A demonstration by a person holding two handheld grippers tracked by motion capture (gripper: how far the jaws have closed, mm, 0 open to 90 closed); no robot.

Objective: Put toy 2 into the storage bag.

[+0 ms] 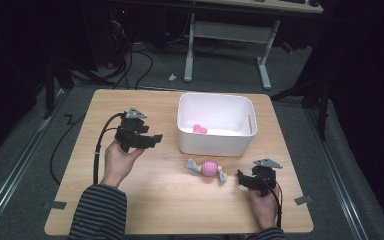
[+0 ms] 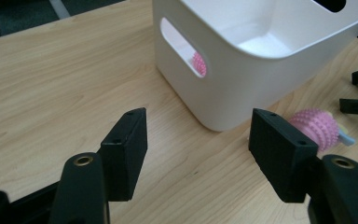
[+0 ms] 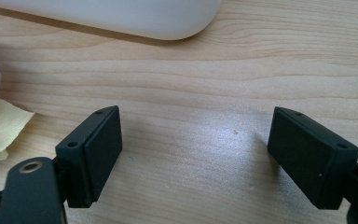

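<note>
wooden table (image 1: 145,200) | white bin (image 1: 215,142) | pink spiky toy (image 1: 209,168) beside bin

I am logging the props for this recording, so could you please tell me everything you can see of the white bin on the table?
The white bin is a rectangular, open-topped tub with rounded corners that looks like smooth plastic. It has an oval handle cut-out in each short end wall. It stands upright on the wooden table, toward the far side. A small pink object lies inside on its floor. The pink spiky toy lies on the table just in front of it.
</note>
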